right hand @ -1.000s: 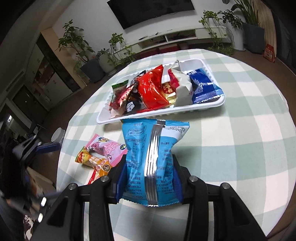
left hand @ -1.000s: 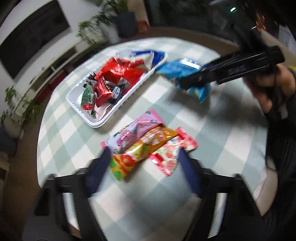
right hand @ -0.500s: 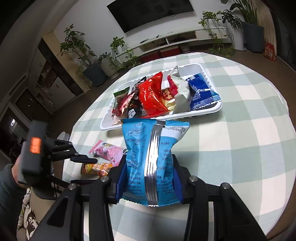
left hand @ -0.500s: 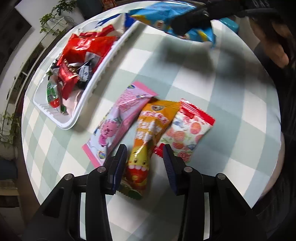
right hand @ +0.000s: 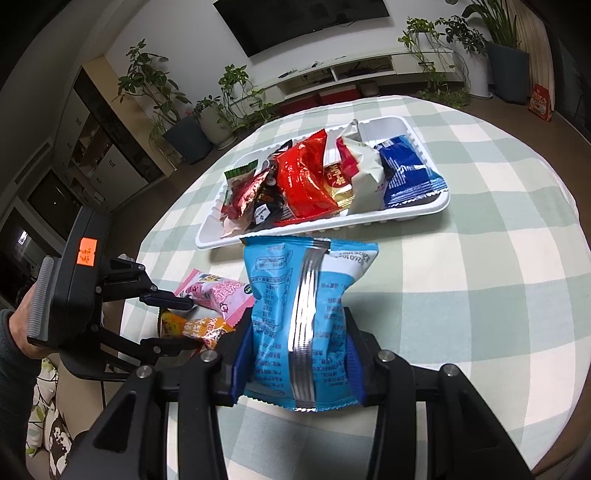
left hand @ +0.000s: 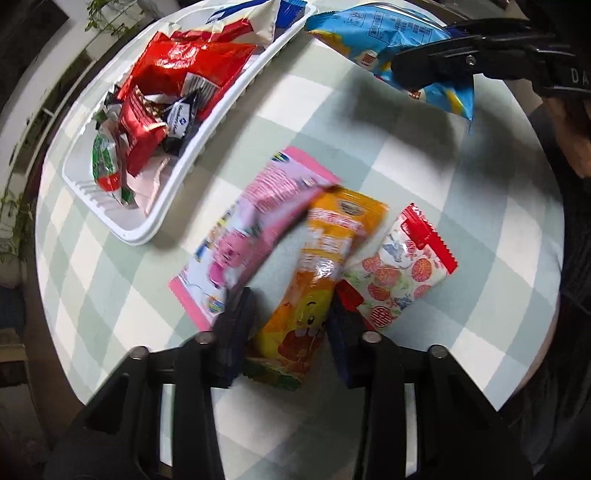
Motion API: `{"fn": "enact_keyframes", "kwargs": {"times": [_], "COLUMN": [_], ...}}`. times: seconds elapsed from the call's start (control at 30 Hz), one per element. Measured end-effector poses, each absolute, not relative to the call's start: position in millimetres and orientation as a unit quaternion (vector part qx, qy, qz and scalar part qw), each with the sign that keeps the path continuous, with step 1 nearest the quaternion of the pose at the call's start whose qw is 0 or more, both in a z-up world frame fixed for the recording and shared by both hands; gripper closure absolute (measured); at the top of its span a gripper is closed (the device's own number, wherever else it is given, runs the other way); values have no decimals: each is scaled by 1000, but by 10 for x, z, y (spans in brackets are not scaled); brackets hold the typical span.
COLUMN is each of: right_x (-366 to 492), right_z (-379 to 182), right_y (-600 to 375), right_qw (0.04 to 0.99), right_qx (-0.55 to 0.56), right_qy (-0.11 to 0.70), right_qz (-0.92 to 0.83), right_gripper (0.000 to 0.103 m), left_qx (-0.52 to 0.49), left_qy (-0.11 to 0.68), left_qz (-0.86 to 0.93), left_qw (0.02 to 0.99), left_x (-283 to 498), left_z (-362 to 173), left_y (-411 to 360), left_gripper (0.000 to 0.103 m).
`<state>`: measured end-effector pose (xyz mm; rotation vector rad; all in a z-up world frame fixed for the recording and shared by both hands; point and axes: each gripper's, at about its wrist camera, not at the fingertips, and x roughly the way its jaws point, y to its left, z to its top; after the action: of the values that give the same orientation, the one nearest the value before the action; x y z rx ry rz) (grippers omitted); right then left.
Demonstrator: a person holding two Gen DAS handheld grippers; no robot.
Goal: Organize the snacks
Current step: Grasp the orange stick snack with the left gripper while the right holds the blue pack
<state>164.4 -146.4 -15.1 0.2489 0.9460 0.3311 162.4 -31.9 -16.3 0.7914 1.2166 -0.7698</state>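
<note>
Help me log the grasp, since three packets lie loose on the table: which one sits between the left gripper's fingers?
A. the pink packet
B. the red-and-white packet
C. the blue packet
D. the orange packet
D: the left gripper is closing with its fingers on either side of the orange packet; the pink and red-and-white ones lie outside them.

A wall-mounted television (right hand: 301,26) hangs above a low white media console (right hand: 369,70), flanked by potted plants (right hand: 192,122).

left hand-held gripper (left hand: 291,325) — closing | right hand-held gripper (right hand: 295,354) — clamped
</note>
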Motion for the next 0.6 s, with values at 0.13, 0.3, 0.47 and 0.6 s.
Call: {"fn": "enact_keyframes", "kwargs": {"times": [0.13, 0.3, 0.47, 0.6], "right_x": [1642, 1641, 1650, 1640], "right_z": [-159, -167, -171, -149], "right_y": [-1464, -1479, -1537, -1568], "right_qw": [869, 870, 871, 874], "right_qx": [119, 121, 130, 136], "right_qy": [453, 451, 448, 443], "right_qz": [158, 158, 153, 150], "right_gripper": [57, 57, 57, 57], "left_qx": [352, 316, 254, 199], "left_qy": [550, 552, 545, 536], "left_qz": [-332, -314, -309, -312], "left_qw": [681, 705, 737, 759], "left_x": [1566, 1435, 1217, 1050], "left_z": [-162, -143, -127, -55], "left_y": [-379, -374, -247, -102], "left_gripper": [79, 85, 85, 85]}}
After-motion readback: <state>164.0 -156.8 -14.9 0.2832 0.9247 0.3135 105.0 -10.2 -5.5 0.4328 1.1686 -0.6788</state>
